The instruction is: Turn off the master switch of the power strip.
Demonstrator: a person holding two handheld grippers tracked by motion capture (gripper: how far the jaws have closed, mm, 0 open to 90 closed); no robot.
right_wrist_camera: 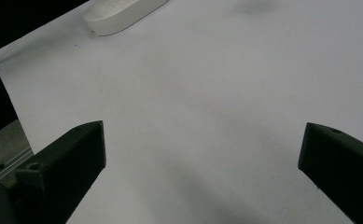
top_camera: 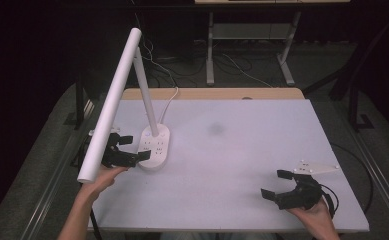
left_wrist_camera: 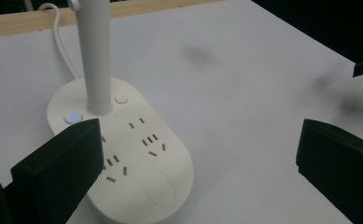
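Observation:
A white desk lamp stands at the table's left, with an oval base (top_camera: 155, 145) that carries several sockets, a slim upright stem (top_camera: 146, 92) and a long tube head (top_camera: 110, 104) slanting toward me. In the left gripper view the base (left_wrist_camera: 137, 158) shows a lit blue button (left_wrist_camera: 73, 116), a plain round button (left_wrist_camera: 121, 99) and the stem (left_wrist_camera: 94, 56). My left gripper (top_camera: 130, 147) is open just left of the base, one jaw tip at its rim. My right gripper (top_camera: 277, 184) is open at the near right, over bare table, nothing between its jaws.
The lamp's white cord (top_camera: 171, 100) runs off the back edge over a wooden strip (top_camera: 212, 93). A faint dark smudge (top_camera: 215, 129) marks the white table top (top_camera: 242, 150). Desk legs and cables (top_camera: 247, 70) stand on the floor beyond. The lamp base (right_wrist_camera: 123, 14) lies far from the right gripper.

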